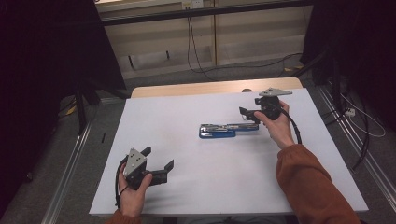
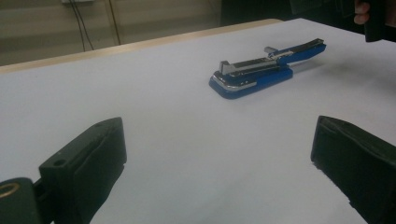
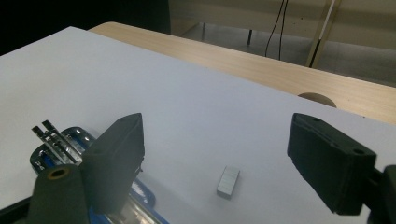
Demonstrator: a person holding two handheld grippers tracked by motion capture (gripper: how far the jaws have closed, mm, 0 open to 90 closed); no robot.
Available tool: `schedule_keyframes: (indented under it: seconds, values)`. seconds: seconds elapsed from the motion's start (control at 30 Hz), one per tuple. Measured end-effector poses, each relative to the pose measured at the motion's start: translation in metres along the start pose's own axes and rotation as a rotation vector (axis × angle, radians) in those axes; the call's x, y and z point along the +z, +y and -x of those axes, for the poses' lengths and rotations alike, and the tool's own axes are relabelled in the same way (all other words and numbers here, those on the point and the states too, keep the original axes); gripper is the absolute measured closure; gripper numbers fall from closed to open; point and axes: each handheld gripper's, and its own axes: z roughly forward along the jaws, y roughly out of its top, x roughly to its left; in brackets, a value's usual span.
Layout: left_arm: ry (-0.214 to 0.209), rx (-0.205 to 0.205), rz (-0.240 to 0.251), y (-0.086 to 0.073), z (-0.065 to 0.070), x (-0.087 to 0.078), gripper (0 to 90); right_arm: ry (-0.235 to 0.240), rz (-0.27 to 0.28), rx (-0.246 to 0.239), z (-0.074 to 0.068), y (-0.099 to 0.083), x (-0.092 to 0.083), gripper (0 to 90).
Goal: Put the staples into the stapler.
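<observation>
Nearest the person, the left tongs [image 1: 156, 162] hover low over the front-left part of the white worktop [image 1: 187, 186], jaws spread wide with nothing between them. In the left gripper view the jaws frame bare surface, and the blue and chrome stapler, swung open so its metal magazine is exposed [image 2: 261, 70], lies well ahead of them and a little to the right.

Farther in, the stapler [image 1: 227, 129] rests flat near the middle of the worktop, its long axis running across the table, roughly left to right in the high view. The right tongs [image 1: 249, 115] sit just at its right-hand end, released, gripping nothing, so the right hand is by far the nearer one.

In the right gripper view the stapler's open end [image 3: 60, 140] lies by the left jaw rather than between the two, while a small grey metal block, likely a strip of staples [image 3: 228, 181], lies on the worktop in the gap ahead. The coming move probably turns on that offset.

No brand, label or legible writing can be made out.
</observation>
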Motion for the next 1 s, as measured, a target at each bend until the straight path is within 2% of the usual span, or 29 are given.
schedule_keyframes:
  seconds: [0.13,0.2,0.27,0.43,0.5,0.57,0.67,0.77,0.9,1.0]
  values:
    - [-0.007,0.026,0.007,0.003,0.001,0.005,3.4,-0.011,-0.019,-0.015,0.003,0.004,0.005,19.7]
    - [-0.016,0.014,0.007,0.003,0.001,0.007,3.4,-0.022,-0.022,-0.009,0.005,0.006,0.009,21.4]
    - [-0.017,0.02,0.006,0.004,0.001,0.008,3.4,-0.033,-0.038,-0.012,0.006,0.008,0.012,21.4]
    - [-0.02,0.012,0.002,0.003,-0.001,0.008,3.4,-0.03,-0.046,-0.029,0.007,0.014,0.019,24.2]
    - [-0.02,0.02,0.002,0.003,-0.002,0.008,3.4,-0.05,-0.072,-0.046,0.01,0.016,0.021,24.2]
    - [-0.016,0.021,0.003,0.003,-0.002,0.008,3.4,-0.042,-0.087,-0.036,0.013,0.018,0.024,25.6]
    - [-0.015,0.015,0.001,0.003,-0.002,0.008,3.4,-0.051,-0.101,-0.057,0.014,0.02,0.028,27.5]
    - [-0.017,0.023,0.0,0.003,-0.002,0.009,3.4,-0.028,-0.139,-0.038,0.017,0.023,0.034,26.4]
    - [-0.018,0.029,-0.005,0.003,-0.002,0.009,3.4,-0.03,-0.182,-0.009,0.018,0.027,0.043,21.8]
    - [-0.016,0.028,-0.005,0.003,-0.002,0.009,3.4,-0.034,-0.236,-0.019,0.018,0.029,0.05,21.4]
